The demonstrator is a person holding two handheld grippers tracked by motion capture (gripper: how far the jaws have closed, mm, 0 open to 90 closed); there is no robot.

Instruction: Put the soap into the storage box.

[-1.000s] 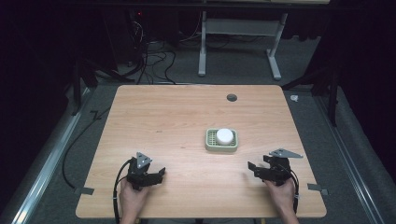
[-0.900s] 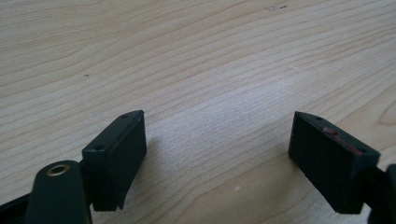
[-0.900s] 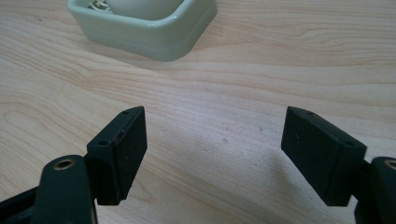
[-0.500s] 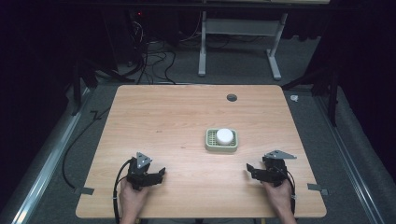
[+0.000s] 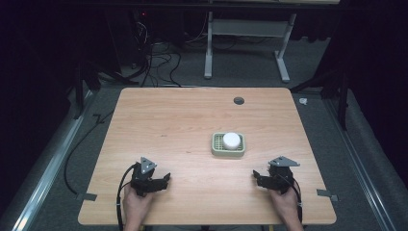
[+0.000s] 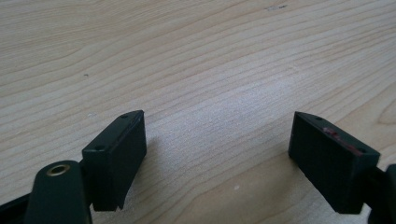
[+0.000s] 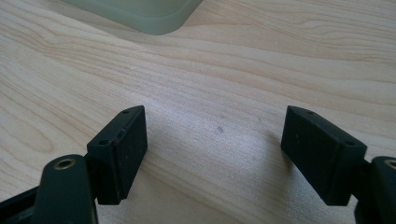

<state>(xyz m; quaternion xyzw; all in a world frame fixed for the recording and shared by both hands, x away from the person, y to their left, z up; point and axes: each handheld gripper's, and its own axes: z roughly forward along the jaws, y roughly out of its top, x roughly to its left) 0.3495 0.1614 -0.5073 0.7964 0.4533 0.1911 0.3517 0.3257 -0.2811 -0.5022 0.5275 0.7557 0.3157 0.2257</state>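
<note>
We rest both grippers, jaws spread and empty, low in the frame: left gripper [image 5: 166,177], right gripper [image 5: 255,175]. The white puck [image 5: 231,140] sits on its green tray [image 5: 216,148] at centre-right, nearest our right gripper, likely our first reach.

From my right gripper view I get just one rounded corner of the pale green tray [image 7: 140,11]; the top edge cuts off the rest, and whatever sits on it is out of frame. In the high view the white round thing [image 5: 231,140] on that tray is too small for me to identify. My forearms are cut by the bottom edge, and the floor beyond the tabletop's [image 5: 183,120] far edge is too dark to read
</note>
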